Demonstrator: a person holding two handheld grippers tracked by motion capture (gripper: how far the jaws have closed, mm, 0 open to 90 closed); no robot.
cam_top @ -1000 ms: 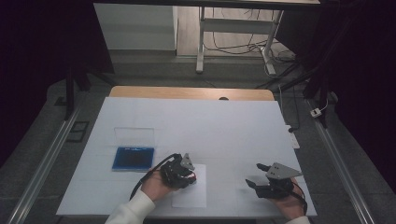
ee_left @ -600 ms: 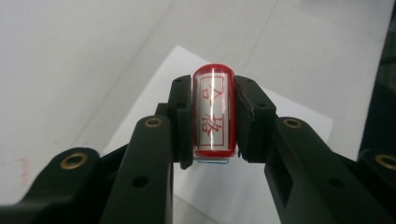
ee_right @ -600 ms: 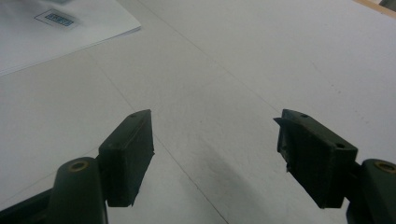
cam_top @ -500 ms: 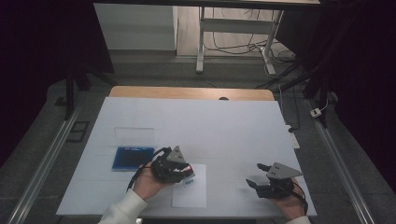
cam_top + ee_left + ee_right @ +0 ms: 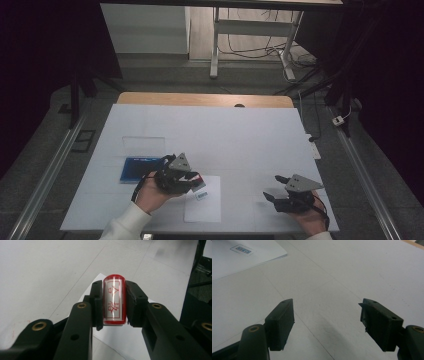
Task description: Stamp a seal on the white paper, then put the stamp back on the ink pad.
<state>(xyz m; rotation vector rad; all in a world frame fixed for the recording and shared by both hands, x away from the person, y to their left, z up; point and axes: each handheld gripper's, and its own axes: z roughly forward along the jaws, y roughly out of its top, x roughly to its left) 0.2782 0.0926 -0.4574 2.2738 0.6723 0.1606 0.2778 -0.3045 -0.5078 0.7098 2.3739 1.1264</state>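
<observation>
While the stamp (image 5: 114, 300) is clamped between the closed jaws of the left gripper (image 5: 181, 178), its red-rimmed face with red characters is turned up toward the left gripper view's camera, clear of the paper. The stamp body is gripped on both flanks, with no gap visible at either pad. In the high view the left gripper is seen just above the left edge of the sheet of paper (image 5: 206, 207), tilted, with the red end of the stamp directed toward the sheet.

Compared with one second ago, the left gripper is displaced leftward and away from the middle of the sheet, and a small blue rectangular mark (image 5: 201, 196) is now exposed on the paper where the gripper was previously held. The same mark is shown near the corner of the sheet in the right gripper view (image 5: 241, 249). From this it is judged that an impression has been made and the stamp lifted off.

The right gripper (image 5: 294, 194) is held with jaws wide apart and nothing between them, low over the white table (image 5: 240, 135), well apart from the sheet and unchanged in place. A blue ink pad (image 5: 140, 168) with its clear lid (image 5: 143, 145) open is located just beyond the left hand (image 5: 152, 191). Return of the stamp toward the pad is judged a probable next step.
</observation>
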